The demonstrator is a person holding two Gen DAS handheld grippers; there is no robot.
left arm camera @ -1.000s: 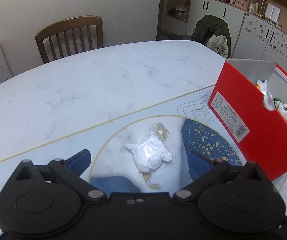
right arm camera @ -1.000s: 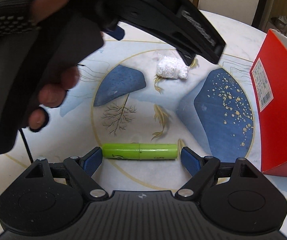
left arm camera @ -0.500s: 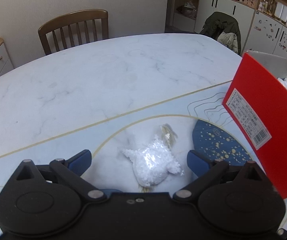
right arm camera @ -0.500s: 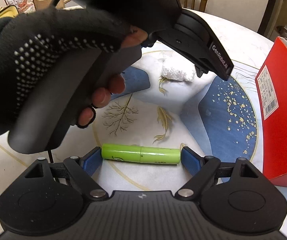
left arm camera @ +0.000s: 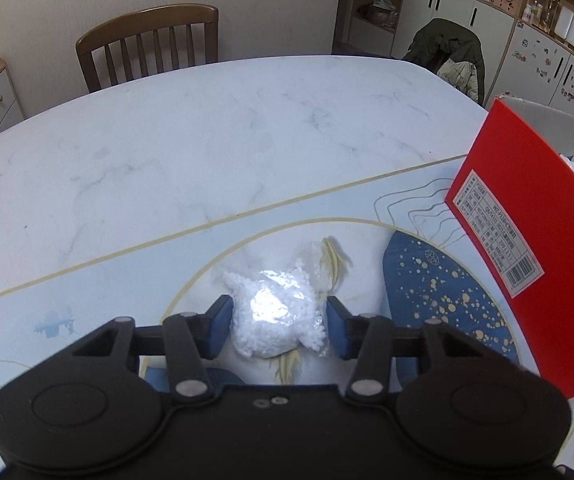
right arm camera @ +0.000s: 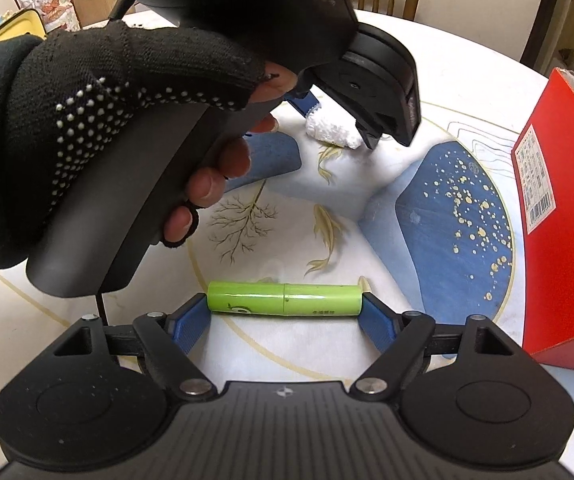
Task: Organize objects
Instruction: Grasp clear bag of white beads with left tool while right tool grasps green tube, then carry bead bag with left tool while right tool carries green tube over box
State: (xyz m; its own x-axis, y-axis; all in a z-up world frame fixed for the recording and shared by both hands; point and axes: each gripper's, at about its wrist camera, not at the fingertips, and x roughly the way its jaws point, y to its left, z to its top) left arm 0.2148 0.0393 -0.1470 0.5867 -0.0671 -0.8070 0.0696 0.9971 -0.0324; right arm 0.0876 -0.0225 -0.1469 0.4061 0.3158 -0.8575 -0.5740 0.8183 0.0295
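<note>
The little clear bag of white granules [left arm camera: 277, 314] sits on the patterned surface [left arm camera: 167, 152], soft and crinkly, likely light and shifty, so a squeeze across its fat middle looks best. The left gripper [left arm camera: 279, 326] has its jaws clenched on it, pads touching both flanks. The right gripper [right arm camera: 285, 316] pinches a stiff, slick green tube [right arm camera: 285, 299] end to end. The red box [left arm camera: 527, 248] waits at three o'clock.

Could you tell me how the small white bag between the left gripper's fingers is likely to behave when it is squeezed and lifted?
The white bag looks like thin clear plastic holding loose white granules, so it will probably deform rather than resist the left gripper. Its glossy film may slip. It looks light for its size, and the loose end could sag.
</note>
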